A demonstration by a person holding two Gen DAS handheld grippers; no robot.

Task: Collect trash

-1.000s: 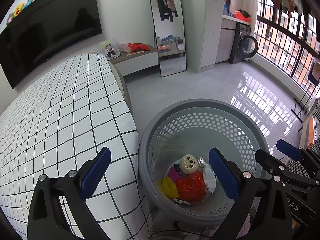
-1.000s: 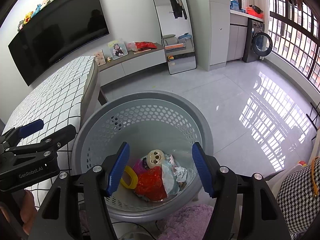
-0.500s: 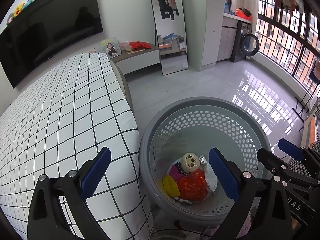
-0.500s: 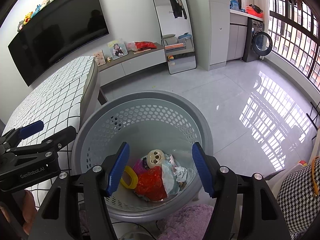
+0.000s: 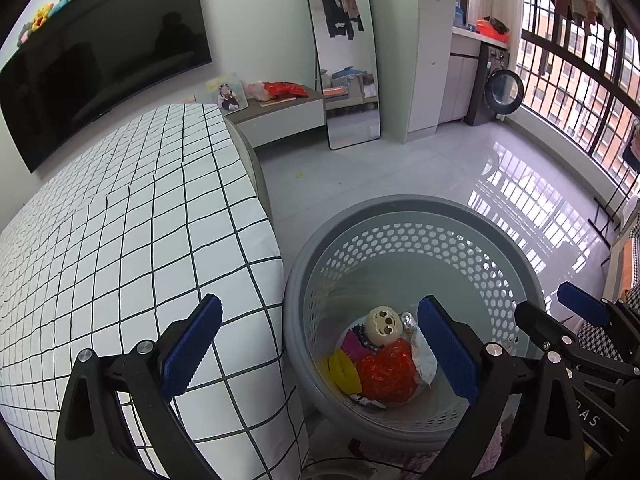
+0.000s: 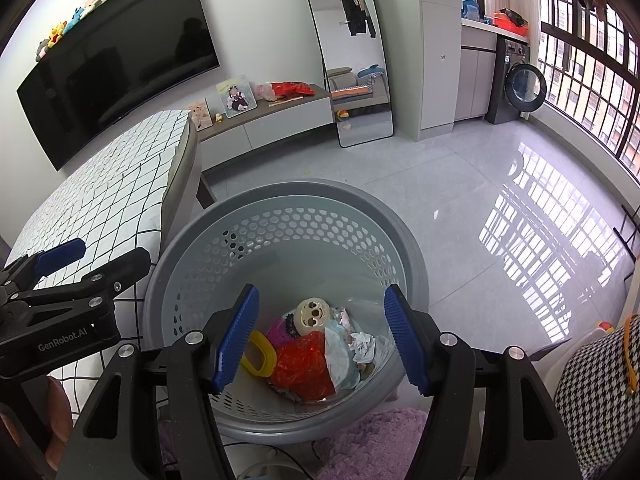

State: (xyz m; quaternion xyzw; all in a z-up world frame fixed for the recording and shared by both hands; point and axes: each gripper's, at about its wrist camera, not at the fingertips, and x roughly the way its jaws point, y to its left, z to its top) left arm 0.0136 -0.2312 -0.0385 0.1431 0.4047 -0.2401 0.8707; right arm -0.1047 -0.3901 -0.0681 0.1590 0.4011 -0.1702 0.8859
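Basket (image 6: 224,240): stood low in the frame; trash (image 6: 308,356) is piled inside.
Right gripper (image 6: 322,336): held above it, fingers spread, nothing pinched.
Left gripper (image 5: 320,344): fingers spread, nothing pinched.

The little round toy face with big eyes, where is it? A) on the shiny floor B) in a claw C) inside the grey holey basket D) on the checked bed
C: the round cream toy face lies among the trash at the bottom of the grey perforated plastic basket.

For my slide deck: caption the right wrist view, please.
Open right tool above grey basket holding collected trash.
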